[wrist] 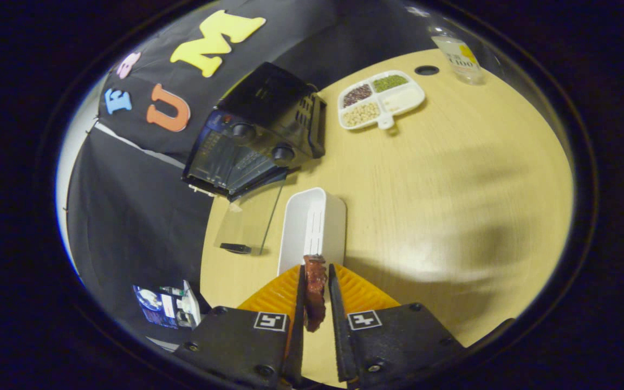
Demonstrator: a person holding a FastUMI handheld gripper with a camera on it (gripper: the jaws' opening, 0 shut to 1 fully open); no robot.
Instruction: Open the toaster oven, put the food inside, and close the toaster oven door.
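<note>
On round wooden table (pixel 453 179): toaster oven (pixel 260 135) door down; hand-held gripper (pixel 316 281) clamps food (pixel 315 292).

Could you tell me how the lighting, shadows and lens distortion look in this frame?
In the gripper view, the fisheye bends the pale wooden table into a curve; broad soft shadows cross it right of the white plastic bin; the open glass oven door is see-through, without strong glare; the gripper, shut on the reddish-brown meat strip, looks sharp.

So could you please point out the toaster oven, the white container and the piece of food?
toaster oven (pixel 260 135), gripper view, front panel.
white container (pixel 312 225), gripper view, inner wall.
piece of food (pixel 315 290), gripper view, middle, between the fingers.
</note>
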